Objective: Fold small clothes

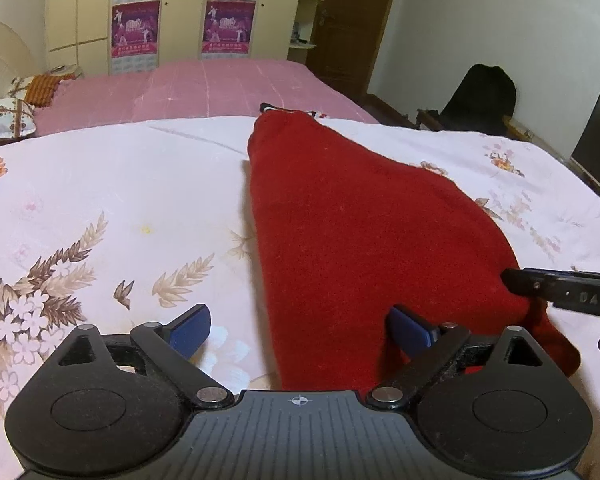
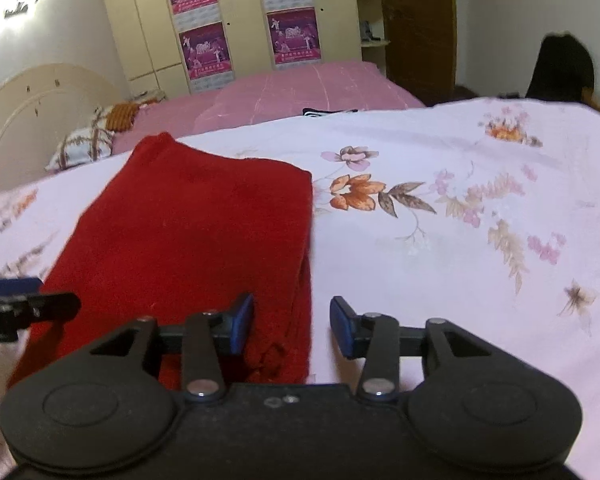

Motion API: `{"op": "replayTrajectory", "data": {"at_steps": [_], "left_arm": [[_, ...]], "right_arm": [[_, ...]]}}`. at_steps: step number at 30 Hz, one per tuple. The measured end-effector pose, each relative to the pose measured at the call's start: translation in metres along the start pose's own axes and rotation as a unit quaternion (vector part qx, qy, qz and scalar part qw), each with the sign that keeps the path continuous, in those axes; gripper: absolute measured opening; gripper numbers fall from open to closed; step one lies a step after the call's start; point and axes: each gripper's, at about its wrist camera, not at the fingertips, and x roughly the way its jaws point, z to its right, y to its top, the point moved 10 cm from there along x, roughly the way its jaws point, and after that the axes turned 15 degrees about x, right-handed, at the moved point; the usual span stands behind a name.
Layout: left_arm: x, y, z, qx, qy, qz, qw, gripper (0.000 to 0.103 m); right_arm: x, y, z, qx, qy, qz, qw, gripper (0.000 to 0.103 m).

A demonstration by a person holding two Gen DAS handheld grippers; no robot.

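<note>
A red knit garment (image 1: 352, 236) lies flat on the white floral bedsheet (image 1: 112, 200), long and narrow, reaching away from me. My left gripper (image 1: 300, 330) is open over its near left edge, one blue pad on the sheet, one on the cloth. In the right wrist view the garment (image 2: 196, 224) fills the left half. My right gripper (image 2: 292, 326) is open over its near right corner, empty. The right gripper's finger (image 1: 560, 292) shows at the right edge of the left wrist view, and the left gripper (image 2: 20, 308) at the left edge of the right view.
A dark striped garment (image 1: 288, 110) lies at the sheet's far edge. Beyond is a pink bedspread (image 1: 204, 88) with pillows (image 1: 8, 118) at the left. A wardrobe (image 1: 180, 12), a door, a dark chair (image 1: 480, 100) and a TV stand further back.
</note>
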Motion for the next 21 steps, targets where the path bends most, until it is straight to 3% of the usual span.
{"op": "replayTrajectory", "data": {"at_steps": [3,7,9,12,14,21], "left_arm": [[0.0,0.005,-0.003,-0.016,-0.025,0.011,0.9995,0.095],[0.01,0.005,-0.002,-0.075,-0.146,0.012,0.9864,0.095],[0.021,0.0,-0.006,-0.097,-0.169,-0.007,0.9807,0.094],[0.03,-0.001,-0.015,-0.118,-0.189,-0.01,0.9748,0.085],[0.034,-0.001,-0.016,-0.129,-0.206,-0.011,0.9699,0.079],[0.048,0.009,-0.006,-0.114,-0.226,-0.009,0.9673,0.076]], "right_arm": [[-0.007,0.005,0.001,0.025,0.027,0.01,0.999,0.043],[-0.002,0.013,0.019,0.095,0.07,-0.018,0.993,0.07],[0.007,0.014,0.032,0.154,0.106,-0.056,0.981,0.07],[0.021,0.014,0.045,0.223,0.163,-0.104,0.956,0.07],[0.027,0.015,0.044,0.22,0.188,-0.126,0.949,0.07],[0.046,0.019,0.013,0.141,0.185,-0.182,0.955,0.069]]}}
